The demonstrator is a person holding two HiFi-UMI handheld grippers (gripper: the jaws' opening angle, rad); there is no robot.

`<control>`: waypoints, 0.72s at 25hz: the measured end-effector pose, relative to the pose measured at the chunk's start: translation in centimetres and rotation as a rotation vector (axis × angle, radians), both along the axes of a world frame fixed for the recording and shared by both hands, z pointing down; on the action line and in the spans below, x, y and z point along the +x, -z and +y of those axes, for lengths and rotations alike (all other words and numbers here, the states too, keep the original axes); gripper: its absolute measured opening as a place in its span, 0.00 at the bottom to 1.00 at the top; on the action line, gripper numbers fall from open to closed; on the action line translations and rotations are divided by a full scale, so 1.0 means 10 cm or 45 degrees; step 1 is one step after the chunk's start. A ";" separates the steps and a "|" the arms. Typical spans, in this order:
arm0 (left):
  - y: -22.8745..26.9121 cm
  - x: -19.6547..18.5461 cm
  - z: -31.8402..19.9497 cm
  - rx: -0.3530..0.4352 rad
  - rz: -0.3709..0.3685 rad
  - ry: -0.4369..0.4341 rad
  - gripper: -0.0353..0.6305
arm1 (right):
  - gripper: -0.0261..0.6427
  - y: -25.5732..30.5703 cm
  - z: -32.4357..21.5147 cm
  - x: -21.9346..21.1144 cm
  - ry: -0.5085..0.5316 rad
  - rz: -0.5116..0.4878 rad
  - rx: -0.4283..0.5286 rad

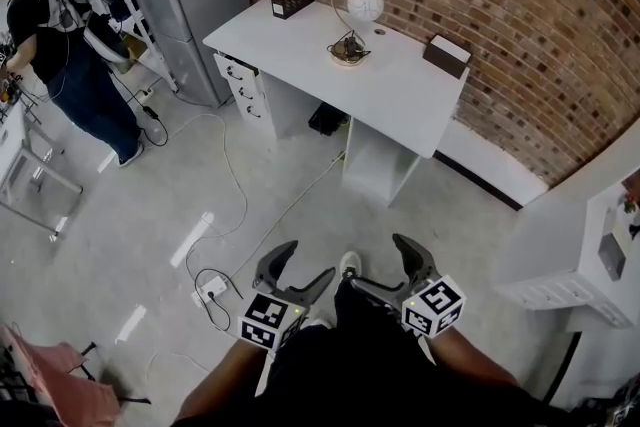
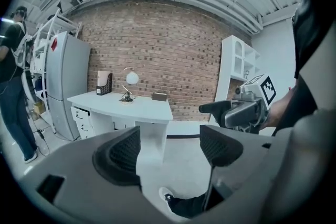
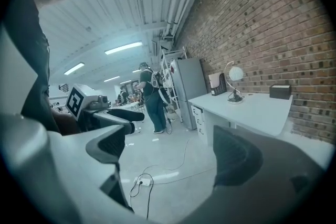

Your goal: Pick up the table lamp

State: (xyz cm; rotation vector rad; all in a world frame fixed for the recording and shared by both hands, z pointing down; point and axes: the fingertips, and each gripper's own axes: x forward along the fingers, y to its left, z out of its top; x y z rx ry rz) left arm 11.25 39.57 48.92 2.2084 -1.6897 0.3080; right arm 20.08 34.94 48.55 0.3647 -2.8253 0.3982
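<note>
Left tool (image 1: 305,263) and right tool (image 1: 380,263) were open and empty, well apart from the tabletop (image 1: 400,90); table lamp (image 1: 352,25) stood upright on it.

Table lamp (image 1: 353,25) — white globe, ring arm — upright on white desk (image 1: 400,95).

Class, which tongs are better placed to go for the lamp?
Left, marginally. The left tongs and right tongs are open, far from the lamp on the desk; the left aim closer to it.
</note>
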 end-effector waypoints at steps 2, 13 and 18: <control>-0.01 -0.11 -0.16 -0.013 -0.012 0.009 0.58 | 0.83 -0.02 -0.21 -0.15 0.011 -0.018 -0.010; 0.37 -0.76 -1.61 0.061 -0.069 0.056 0.58 | 0.82 0.27 -1.64 -0.83 0.044 -0.118 -0.005; 0.31 -0.81 -2.11 -0.001 -0.078 0.023 0.58 | 0.81 0.34 -2.20 -0.96 0.042 -0.142 0.003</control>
